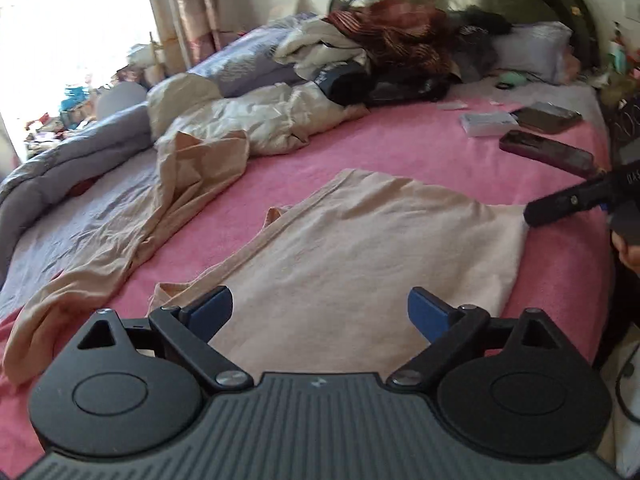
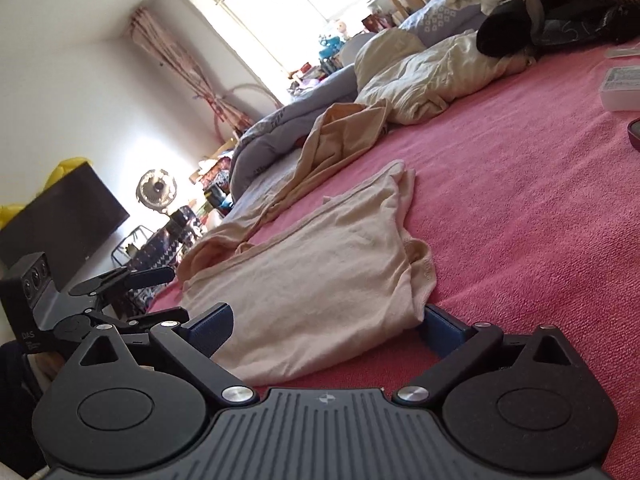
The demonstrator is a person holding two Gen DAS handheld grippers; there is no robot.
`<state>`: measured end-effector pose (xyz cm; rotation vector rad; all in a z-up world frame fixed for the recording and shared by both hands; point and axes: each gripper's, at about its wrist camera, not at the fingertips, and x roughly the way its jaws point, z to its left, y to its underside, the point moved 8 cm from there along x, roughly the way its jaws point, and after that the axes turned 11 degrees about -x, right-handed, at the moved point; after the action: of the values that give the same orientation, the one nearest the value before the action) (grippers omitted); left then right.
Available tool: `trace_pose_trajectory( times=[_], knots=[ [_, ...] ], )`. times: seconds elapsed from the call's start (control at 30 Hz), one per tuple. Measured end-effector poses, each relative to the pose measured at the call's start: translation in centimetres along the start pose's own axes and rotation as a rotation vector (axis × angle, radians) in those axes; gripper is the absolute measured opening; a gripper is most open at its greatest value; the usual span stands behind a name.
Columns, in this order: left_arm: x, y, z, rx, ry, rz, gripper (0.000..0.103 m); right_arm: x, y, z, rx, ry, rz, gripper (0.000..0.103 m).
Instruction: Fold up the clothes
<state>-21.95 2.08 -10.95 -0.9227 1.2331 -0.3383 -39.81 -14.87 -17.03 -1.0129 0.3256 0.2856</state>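
Lying on one pink blanket [image 1: 400, 148]: two beige garments [image 1: 360, 248], both claws [image 1: 320, 312] wide.

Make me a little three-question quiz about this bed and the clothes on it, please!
1. True or false: the left tool is shut on the flat cream cotton garment.
2. What colour is the fuzzy bed cover?
A green
B pink
C black
3. Fill in: both tools, including the right tool, have their jaws ____.

Key:
1. False, it is open.
2. B
3. open
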Motion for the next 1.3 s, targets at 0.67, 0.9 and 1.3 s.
trace_pose_trajectory(
  times=[0.67,0.9,1.3],
  knots=[
    [9.1,0.9,0.0,0.263,0.252,0.328,0.103,2.0,2.6,1.3,-0.318,0.122,-0.080,0.103],
    [10.1,1.8,0.8,0.160,0.323,0.297,0.103,2.5,2.5,1.4,-0.342,0.145,-0.067,0.103],
    [9.3,2.5,1.4,0.083,0.301,0.191,0.103,1.5,-0.3,0.0,0.110,-0.084,0.044,0.103]
  ],
)
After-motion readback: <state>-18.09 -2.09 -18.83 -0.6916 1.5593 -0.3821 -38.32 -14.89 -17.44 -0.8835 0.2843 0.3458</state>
